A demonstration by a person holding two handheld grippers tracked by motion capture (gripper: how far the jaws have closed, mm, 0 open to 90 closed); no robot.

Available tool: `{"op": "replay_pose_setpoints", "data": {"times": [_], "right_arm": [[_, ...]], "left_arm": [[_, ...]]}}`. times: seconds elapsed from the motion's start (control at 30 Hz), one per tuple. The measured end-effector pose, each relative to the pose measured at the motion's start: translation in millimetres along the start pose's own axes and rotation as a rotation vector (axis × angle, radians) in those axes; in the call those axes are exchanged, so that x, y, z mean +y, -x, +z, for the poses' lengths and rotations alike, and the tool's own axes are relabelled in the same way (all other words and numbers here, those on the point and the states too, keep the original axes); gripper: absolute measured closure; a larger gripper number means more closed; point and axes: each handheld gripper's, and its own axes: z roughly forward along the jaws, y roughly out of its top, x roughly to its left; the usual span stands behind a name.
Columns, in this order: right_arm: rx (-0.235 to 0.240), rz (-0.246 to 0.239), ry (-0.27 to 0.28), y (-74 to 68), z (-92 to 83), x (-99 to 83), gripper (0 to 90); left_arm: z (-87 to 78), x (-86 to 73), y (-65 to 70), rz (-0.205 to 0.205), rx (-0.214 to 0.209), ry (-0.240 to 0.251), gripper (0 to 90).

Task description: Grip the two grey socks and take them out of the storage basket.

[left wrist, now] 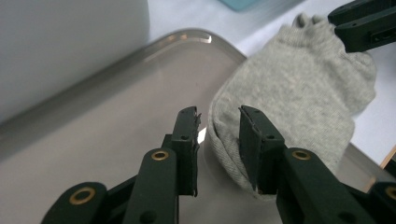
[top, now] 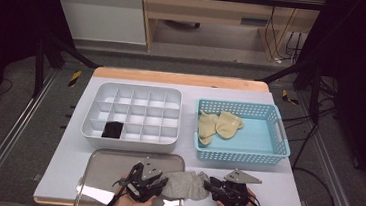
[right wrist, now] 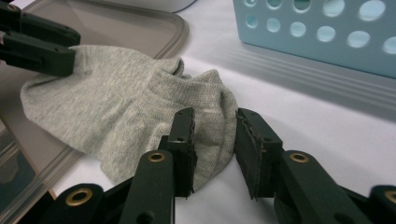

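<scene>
A grey sock (top: 184,184) is lying at the lower middle of the high view, half on a clear plastic tray (top: 110,169) and half on the white surface (top: 289,187). The left gripper (top: 160,184) is sitting at the sock's left end and the right gripper (top: 210,184) at its right end, each held in a hand coming in from the bottom edge.

In the left gripper view, the fingers (left wrist: 187,140) are standing partly apart; the sock's (left wrist: 299,98) rounded end is lying between them and against the right-hand finger, but the pads are not pinching the cloth. The right gripper's fingers are showing in the upper right corner, at the sock's far end.

In the right gripper view, the fingers (right wrist: 184,144) are likewise standing partly apart, with the sock's (right wrist: 121,112) cuff end bulging into the gap and not being squeezed.

Further up the high view, a white divided organiser (top: 132,139) is holding a dark item (top: 112,130) in its lower left compartment, and a blue basket (top: 239,157) is holding yellow socks (top: 219,125).
</scene>
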Motion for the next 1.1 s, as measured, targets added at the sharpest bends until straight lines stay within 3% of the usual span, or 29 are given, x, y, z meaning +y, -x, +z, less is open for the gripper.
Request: {"op": "replay_pose_setpoints", "data": {"times": [0.17,0.3,0.47,0.53,0.63,0.93,1.1], "right_arm": [[-0.007,0.004,-0.025,-5.5,1.0,1.3,81.4],[-0.007,0.011,-0.023,-4.5,-4.0,4.4,85.8],[-0.032,0.049,-0.003,8.9,-15.7,5.7,85.9],[-0.07,0.019,-0.033,9.9,-13.3,4.4,85.7],[-0.085,-0.002,-0.035,8.4,-10.2,3.4,84.3],[-0.05,0.013,0.061,12.4,-20.6,7.0,74.2],[-0.058,0.013,0.084,16.7,-27.5,9.9,72.7]], "left_arm": [[0.7,-1.2,-1.8,-0.027,-0.031,-0.006,80.7],[-0.1,-0.1,-1.8,-0.022,-0.027,0.005,83.0],[3.9,2.1,3.7,-0.002,-0.047,0.015,83.5],[5.7,2.3,5.5,0.018,-0.029,0.017,83.4],[5.9,2.5,4.9,0.013,-0.033,0.022,82.9],[-1.8,6.4,1.5,-0.005,-0.035,0.073,73.1],[-11.5,12.3,1.2,-0.003,-0.073,0.119,71.7]]}}
